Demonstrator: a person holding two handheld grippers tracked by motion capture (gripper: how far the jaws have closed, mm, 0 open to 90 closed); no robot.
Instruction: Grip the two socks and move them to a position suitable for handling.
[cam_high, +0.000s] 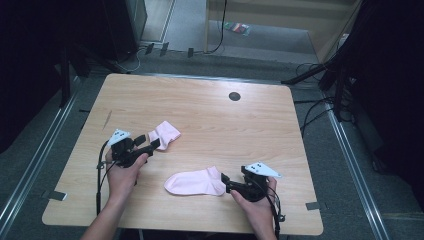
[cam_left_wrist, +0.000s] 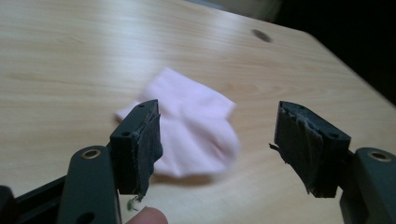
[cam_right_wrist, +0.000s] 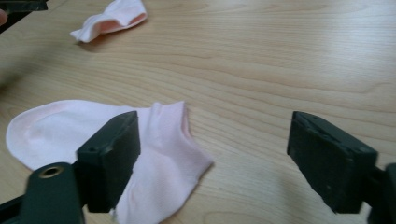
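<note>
Pale wood makes up the table (cam_high: 200, 100), with a small dark round hole (cam_high: 234, 96) near its far edge. Around it, grey floor runs off into dark gear and trailing cables that are hard to make out.

Two pink socks lie on the wood, well apart. One flat sock (cam_high: 196, 182) is stretched out near the front edge, heel end toward the right gripper (cam_high: 225, 181), whose jaws stand spread wide just at that end; in the right gripper view the sock (cam_right_wrist: 140, 149) passes under the near jaw and is partly hidden by it. One crumpled sock (cam_high: 166, 134) sits farther back on the left. The left gripper (cam_high: 149, 141) is at its edge, jaws likewise spread, nothing pinched. In the left gripper view that sock (cam_left_wrist: 196, 126) is blurred and partly hidden behind one jaw. Nothing stands between either claw and its sock.
</note>
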